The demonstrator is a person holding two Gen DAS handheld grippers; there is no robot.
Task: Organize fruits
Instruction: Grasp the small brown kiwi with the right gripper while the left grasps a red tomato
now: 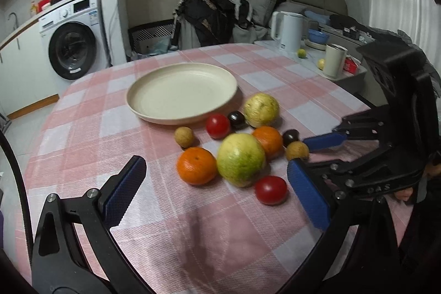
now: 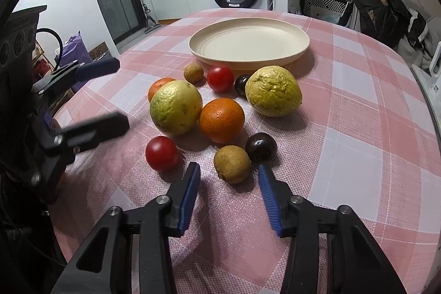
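Right claw (image 2: 228,178) is spread wide and empty, low over the desk (image 2: 358,106), pads flanking the near small tan fruit (image 2: 232,164), possibly a longan. The fruit lies dead ahead of the claw, just past the fingertips and roughly centred in the gap; it is near-round, so I see no long axis to align to. A dark plum (image 2: 261,146) touches or nearly touches its right flank, just ahead of the right finger tip; I judge that the main risk on a forward push. The near tomato (image 2: 161,153) sits left of the left finger, apart from it. Left claw (image 1: 216,188) is also wide open and empty, and hangs further back from the pile; the near orange (image 1: 196,166) and near guava (image 1: 241,159) lie ahead between its fingers. In that view the right claw (image 1: 314,156) comes in from the right with the tan fruit (image 1: 297,150) at its mouth. So the right claw is much the nearer to that fruit. The cream plate (image 2: 248,42) is bare and lies beyond the whole cluster, straight on from the right claw; all ten fruits are on the cloth. My read: first pick not yet made; a short advance, then close.
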